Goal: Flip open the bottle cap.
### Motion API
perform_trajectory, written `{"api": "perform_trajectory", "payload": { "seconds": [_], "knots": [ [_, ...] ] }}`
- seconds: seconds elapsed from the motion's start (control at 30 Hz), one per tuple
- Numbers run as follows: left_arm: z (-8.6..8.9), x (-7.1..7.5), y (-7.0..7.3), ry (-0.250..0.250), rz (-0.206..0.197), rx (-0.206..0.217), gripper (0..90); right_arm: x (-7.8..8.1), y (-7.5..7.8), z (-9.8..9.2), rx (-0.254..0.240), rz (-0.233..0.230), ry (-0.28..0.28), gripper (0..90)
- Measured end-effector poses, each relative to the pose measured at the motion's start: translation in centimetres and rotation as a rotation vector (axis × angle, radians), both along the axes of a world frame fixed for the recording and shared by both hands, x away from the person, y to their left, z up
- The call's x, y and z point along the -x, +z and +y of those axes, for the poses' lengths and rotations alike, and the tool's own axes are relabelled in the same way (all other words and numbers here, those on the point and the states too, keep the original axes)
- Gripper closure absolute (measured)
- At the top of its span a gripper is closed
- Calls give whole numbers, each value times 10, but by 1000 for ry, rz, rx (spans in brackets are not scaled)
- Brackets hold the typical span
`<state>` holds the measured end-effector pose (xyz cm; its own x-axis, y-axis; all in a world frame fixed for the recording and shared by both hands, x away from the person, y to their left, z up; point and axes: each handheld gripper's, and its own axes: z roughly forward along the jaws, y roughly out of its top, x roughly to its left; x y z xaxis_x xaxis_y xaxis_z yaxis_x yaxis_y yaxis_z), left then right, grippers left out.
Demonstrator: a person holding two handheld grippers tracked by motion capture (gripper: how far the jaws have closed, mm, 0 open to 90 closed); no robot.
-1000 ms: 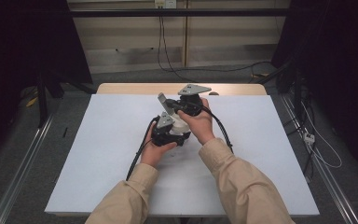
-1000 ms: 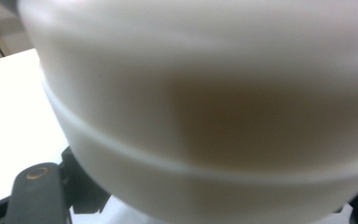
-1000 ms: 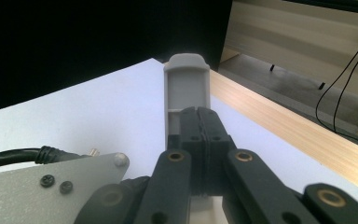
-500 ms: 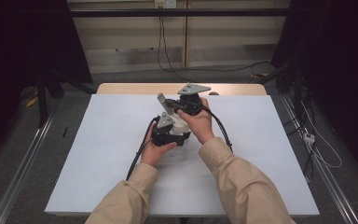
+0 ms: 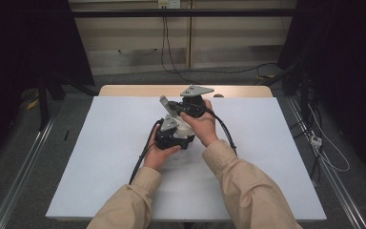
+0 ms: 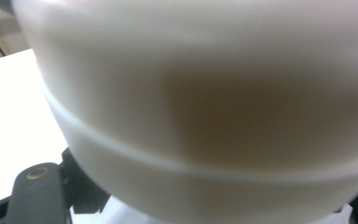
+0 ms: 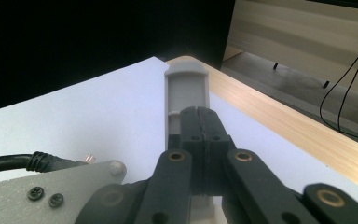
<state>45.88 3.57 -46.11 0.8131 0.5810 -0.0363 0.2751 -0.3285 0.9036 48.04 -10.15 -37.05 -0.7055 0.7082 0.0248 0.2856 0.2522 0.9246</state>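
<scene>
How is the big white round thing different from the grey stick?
The white round thing is curved and bulgy; the grey stick is flat and straight. The white round thing is creamy white with a thin ridge running around it; the grey stick is dull grey with raised edges. The white round thing looks wide, the grey stick long and narrow. Both are plain, with no pictures on them.

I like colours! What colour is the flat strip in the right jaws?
Grey strip, clearest in the right gripper view.
</scene>
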Motion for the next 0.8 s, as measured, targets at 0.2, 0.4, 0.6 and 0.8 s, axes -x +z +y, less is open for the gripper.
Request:
{"api": "perform_trajectory", "payload": {
  "seconds": [0.2, 0.4, 0.6, 0.8],
  "knots": [
    [0, 0, 0, -1, -1, -5, 190, -1, -1, 1, 2, 4, 2, 900],
    [0, 0, 0, 0, -2, -7, 190, -2, -2, 2, -2, 5, 2, 900],
    [0, 0, 0, -3, -9, -13, 190, -3, -3, 3, -3, 7, 3, 900],
    [0, 0, 0, -2, -5, -9, 190, -5, -4, 4, -2, 10, 4, 900]
  ]
}}
